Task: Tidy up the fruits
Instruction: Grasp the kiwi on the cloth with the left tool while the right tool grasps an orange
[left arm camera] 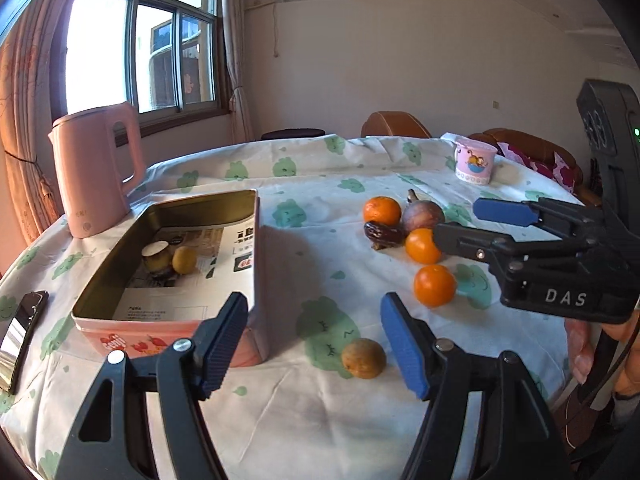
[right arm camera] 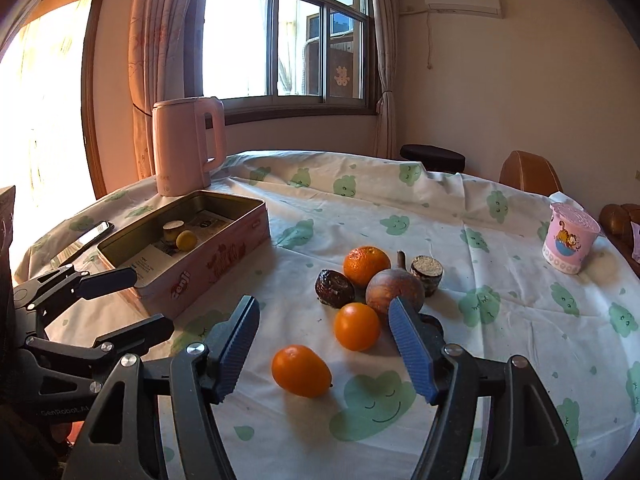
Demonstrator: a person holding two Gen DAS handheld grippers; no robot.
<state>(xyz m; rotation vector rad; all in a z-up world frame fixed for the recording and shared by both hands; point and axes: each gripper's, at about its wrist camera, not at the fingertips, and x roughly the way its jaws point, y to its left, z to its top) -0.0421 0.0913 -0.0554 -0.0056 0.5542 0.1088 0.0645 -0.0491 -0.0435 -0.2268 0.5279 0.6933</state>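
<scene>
Fruits: three oranges (right arm camera: 367,265) (right arm camera: 357,326) (right arm camera: 301,370) clustered mid-tablecloth (right arm camera: 500,344) with one date (right arm camera: 334,288) and one brown round fruit (right arm camera: 394,290); two pieces lie inside the tin box (right arm camera: 224,256). Left gripper (left arm camera: 314,338) and right gripper (right arm camera: 324,344) both gape, empty.

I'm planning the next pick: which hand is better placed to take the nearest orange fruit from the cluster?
Probably the right. Its open tongs sit empty just before the nearest orange fruit. The left tongs, also open, face the tin and a lone brownish fruit instead.
</scene>
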